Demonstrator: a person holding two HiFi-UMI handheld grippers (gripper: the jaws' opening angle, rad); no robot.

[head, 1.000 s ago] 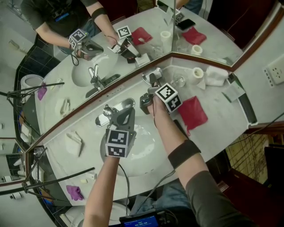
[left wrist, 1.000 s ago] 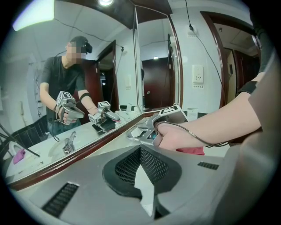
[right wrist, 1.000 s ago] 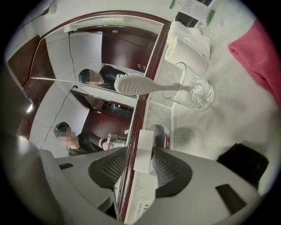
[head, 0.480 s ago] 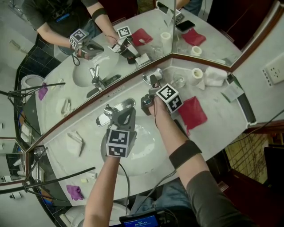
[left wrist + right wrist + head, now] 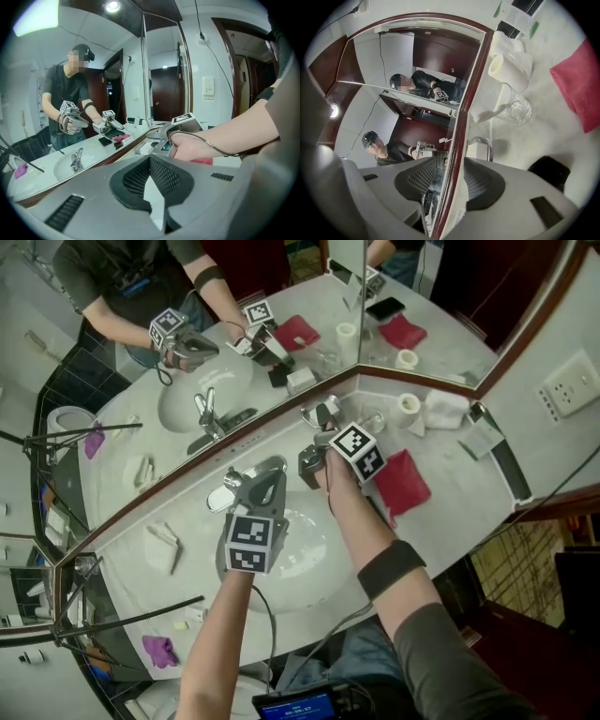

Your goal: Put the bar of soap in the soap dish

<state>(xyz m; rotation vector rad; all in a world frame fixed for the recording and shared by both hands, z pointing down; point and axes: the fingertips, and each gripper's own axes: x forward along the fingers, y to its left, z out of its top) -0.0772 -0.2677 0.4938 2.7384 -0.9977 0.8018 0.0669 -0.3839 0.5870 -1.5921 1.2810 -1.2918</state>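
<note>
Soap bar [image 5: 479, 151], in the right gripper view: seemingly the pale block lying under the chrome arch of the soap dish [image 5: 481, 139], hard against the foot of the mirror frame [image 5: 465, 89]. Placing judged done, though too small to be sure of. Right gripper [image 5: 452, 180] with fingers spread, nothing between them but the frame beyond, just short of the dish. Glass [image 5: 518, 110] and paper roll [image 5: 506, 65] close by on one side, red cloth [image 5: 579, 84] further out. Little room sideways, then, and the safest way out probably straight back. In the left gripper view: left gripper [image 5: 152, 185] with fingers pressed together, gripping nothing that can be made out, right hand [image 5: 192, 147] near ahead. From the head view: both grippers over the basin [image 5: 309, 549] and faucet [image 5: 223, 495], mirror's edge close in front, open surface [image 5: 459, 465] off to the right past the cloth. Left to do, by this reading: only backing away from the corner without clipping the glass.
</note>
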